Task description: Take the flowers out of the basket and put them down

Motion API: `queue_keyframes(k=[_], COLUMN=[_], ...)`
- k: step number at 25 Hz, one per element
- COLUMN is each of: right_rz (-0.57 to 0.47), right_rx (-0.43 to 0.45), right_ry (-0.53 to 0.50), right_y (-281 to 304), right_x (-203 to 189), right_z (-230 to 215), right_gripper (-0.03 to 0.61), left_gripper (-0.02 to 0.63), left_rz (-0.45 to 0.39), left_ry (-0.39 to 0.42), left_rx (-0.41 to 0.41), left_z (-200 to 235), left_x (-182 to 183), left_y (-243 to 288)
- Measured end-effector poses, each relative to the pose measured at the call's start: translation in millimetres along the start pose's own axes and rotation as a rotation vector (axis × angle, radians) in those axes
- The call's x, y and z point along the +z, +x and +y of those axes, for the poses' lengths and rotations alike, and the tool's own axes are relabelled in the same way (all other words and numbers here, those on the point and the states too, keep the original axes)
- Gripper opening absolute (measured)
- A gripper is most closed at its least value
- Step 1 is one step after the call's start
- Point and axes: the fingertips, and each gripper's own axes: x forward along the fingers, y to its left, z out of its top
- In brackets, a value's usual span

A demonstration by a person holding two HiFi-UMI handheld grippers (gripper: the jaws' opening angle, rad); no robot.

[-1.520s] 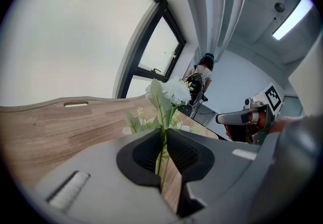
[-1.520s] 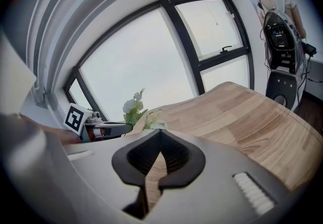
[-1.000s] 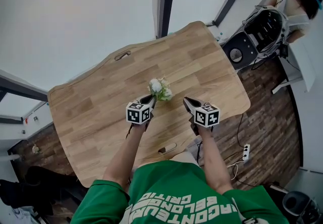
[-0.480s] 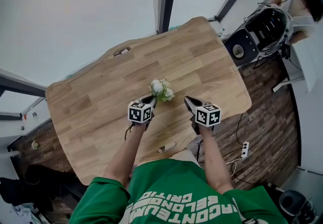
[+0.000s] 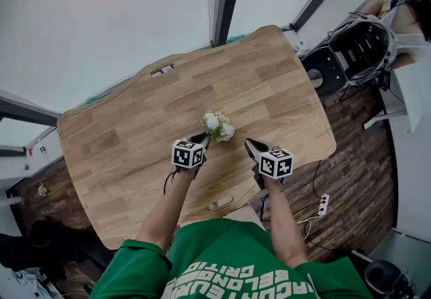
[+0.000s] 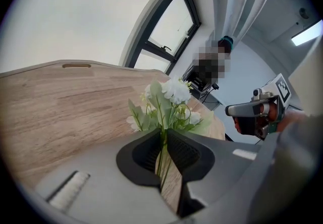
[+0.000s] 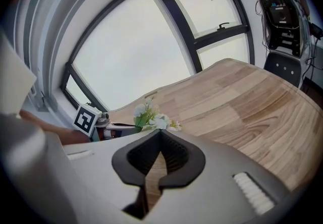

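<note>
Both grippers have sunk a little closer to the wooden table (image 5: 121,136) than they were a second ago, and the flowers (image 5: 217,126) have come down with them, so they now hang lower over the middle of the tabletop. The left gripper (image 6: 164,140) is clamped narrow on the bunch's thin green stems, with the white blooms and leaves sticking out past the jaw tips. The bunch looks held above the wood, not lying on it yet. The right gripper (image 7: 160,136) has its jaws closed together with nothing in them, and it hangs just off to the side of the flowers. No basket shows in any view, so the taking-out part looks done and only the put-down is left. To do that well, the person should probably lower slowly until the bunch rests on the table and tilt the gripper flatter so it lies down instead of landing head first. Only then ease the jaws apart — thin stems can cling, so backing out along them should help.
</note>
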Motion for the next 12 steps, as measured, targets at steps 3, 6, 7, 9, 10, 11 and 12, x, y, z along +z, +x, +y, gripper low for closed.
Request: queue_keyframes(k=[3,6,7,9,10,11,12], right_rz=[0.009,0.017,0.018,0.021,0.023,0.024,0.026], right_rx=[0.000,-0.004,-0.006,-0.009,-0.011,-0.013,-0.015], right_ry=[0.005,0.016,0.020,0.025,0.026,0.028,0.029], right_y=[4,7,8,8,8,8,8], right_x=[-1,-3,-4,-5,-5,-6,-6], right_z=[-2,-6,-7,-8,-8,-9,-10], right_gripper=[0.006,0.006,0.006,0.006,0.006,0.006,0.006], left_gripper=[0.058,0.060,0.060,0.061,0.061,0.061,0.063], left_rz=[0.010,0.022,0.027,0.036,0.039,0.040,0.041], left_ry=[-0.005,-0.009,-0.009,-0.009,-0.010,-0.013,-0.016], left_rx=[0.000,-0.001,0.000,0.003,0.003,0.003,0.003], left_z=[3,6,7,9,9,10,10], left_x=[-1,-3,-4,-6,-7,-8,-9], left_y=[7,14,15,18,19,21,22])
